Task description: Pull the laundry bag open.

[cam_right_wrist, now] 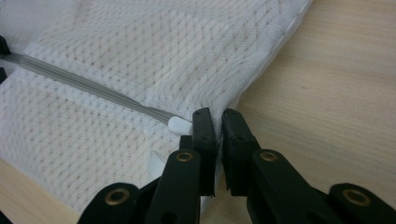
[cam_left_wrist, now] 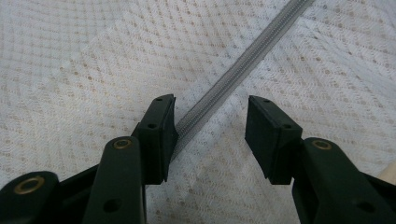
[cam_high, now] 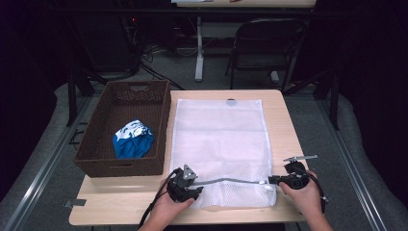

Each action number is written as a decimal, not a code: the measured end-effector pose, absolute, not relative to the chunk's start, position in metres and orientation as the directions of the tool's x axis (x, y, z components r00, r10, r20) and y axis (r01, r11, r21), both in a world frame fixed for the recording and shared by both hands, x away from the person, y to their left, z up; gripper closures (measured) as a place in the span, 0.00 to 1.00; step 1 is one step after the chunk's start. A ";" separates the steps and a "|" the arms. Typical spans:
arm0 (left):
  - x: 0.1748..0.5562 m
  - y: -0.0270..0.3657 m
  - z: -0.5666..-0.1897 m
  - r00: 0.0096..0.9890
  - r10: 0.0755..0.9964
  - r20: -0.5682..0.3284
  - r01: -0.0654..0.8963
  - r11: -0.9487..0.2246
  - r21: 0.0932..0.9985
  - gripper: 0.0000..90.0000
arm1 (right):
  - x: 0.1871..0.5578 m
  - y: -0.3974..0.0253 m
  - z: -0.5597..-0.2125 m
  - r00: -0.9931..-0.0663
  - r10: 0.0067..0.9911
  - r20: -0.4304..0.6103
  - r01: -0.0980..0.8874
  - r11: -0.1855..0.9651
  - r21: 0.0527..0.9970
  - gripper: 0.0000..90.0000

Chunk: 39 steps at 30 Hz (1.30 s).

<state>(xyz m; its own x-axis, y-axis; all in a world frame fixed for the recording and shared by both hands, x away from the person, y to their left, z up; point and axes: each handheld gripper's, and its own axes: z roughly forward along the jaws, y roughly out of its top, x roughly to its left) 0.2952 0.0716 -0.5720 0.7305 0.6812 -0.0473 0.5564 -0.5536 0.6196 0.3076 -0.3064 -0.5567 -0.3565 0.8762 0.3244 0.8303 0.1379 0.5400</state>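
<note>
1. I have the white mesh laundry bag (cam_high: 219,144) lying flat on the table (cam_high: 281,115), its grey zipper (cam_high: 231,181) running across the near end. The wicker basket (cam_high: 91,144) sits at the bag's 9 o'clock, with a blue cloth (cam_high: 132,139) inside it.

2. My right gripper (cam_right_wrist: 218,122) is at the bag's 4 o'clock corner, jaws pressed together on the mesh edge just beside the white zipper end (cam_right_wrist: 179,123). I read that as my anchor hold.

3. My left gripper (cam_left_wrist: 210,128) is at the bag's 7 o'clock corner, jaws spread and holding nothing. The zipper tape passes between them, touching the left pad (cam_left_wrist: 164,135); the right pad stands apart from it.

4. I judge the step in hand is getting a grip on the zipper to open the bag. I cannot make out a pull tab.

5. Next I need the left jaws centred over the tape, then closed, while the right keeps the corner taut.
</note>
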 end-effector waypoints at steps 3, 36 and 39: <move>0.295 0.072 -0.572 0.731 0.681 -0.047 0.557 -0.554 0.619 0.59 | 0.308 -0.308 -0.552 -0.372 0.869 0.327 0.824 0.148 0.546 0.94; 0.296 0.071 -0.572 0.725 0.687 -0.049 0.561 -0.548 0.620 0.59 | 0.318 -0.297 -0.496 -0.497 0.794 0.350 0.777 0.228 0.586 0.94; 0.296 0.070 -0.572 0.724 0.688 -0.047 0.560 -0.547 0.622 0.59 | 0.320 -0.296 -0.496 -0.505 0.787 0.354 0.773 0.231 0.590 0.94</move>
